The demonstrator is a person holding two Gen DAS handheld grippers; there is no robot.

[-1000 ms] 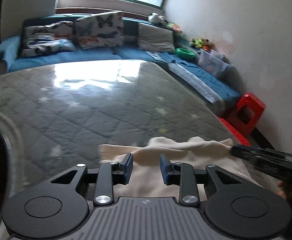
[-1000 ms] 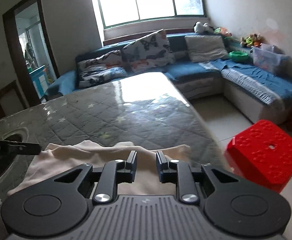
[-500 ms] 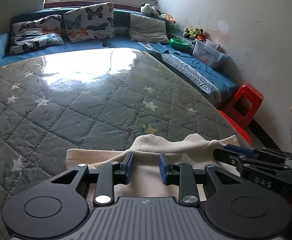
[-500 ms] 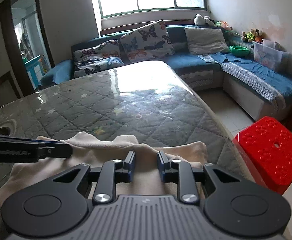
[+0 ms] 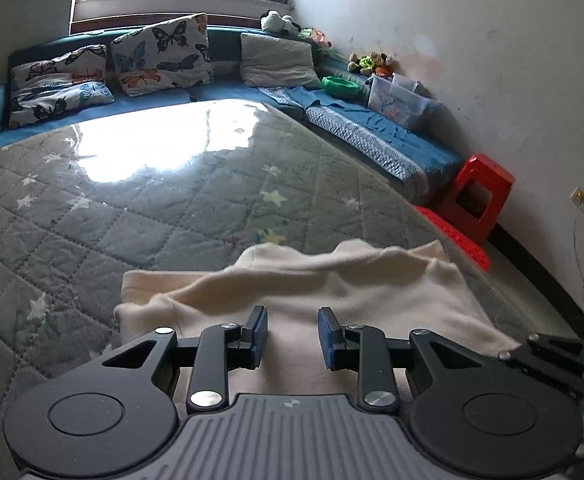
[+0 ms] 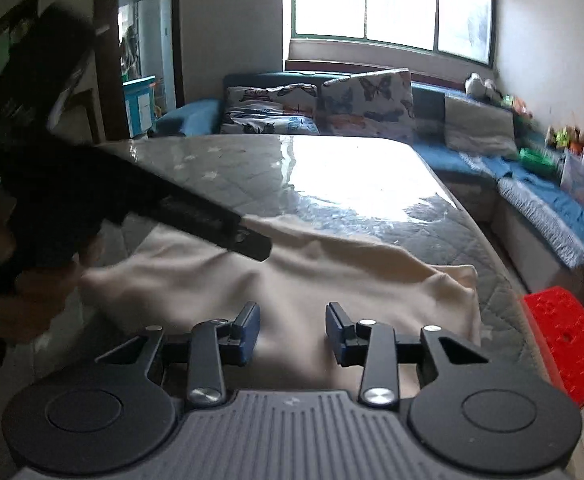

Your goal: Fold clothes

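A cream garment [image 5: 331,292] lies folded on the grey quilted mattress [image 5: 172,216], near its front right corner. My left gripper [image 5: 292,336] hovers low over the garment's near edge, open with a narrow gap and nothing pinched between the blue pads. In the right wrist view the garment [image 6: 311,276] spreads ahead of my right gripper [image 6: 292,328]. Its jaws are opening above the cloth and nothing is between them. The left gripper [image 6: 252,242], held by a hand [image 6: 32,300], reaches over the cloth's left part. The right gripper [image 5: 519,346] shows at the garment's near right corner.
A blue corner sofa [image 5: 371,132] with butterfly pillows [image 5: 160,56] runs behind and to the right of the mattress. Red plastic stools [image 6: 563,340] stand on the floor by the mattress's right edge. A doorway [image 6: 140,64] opens at the far left.
The right gripper's jaws have widened, and it has drawn back from the cloth's right edge to its near corner while swinging left. The left gripper edged forward; its gap is unchanged.
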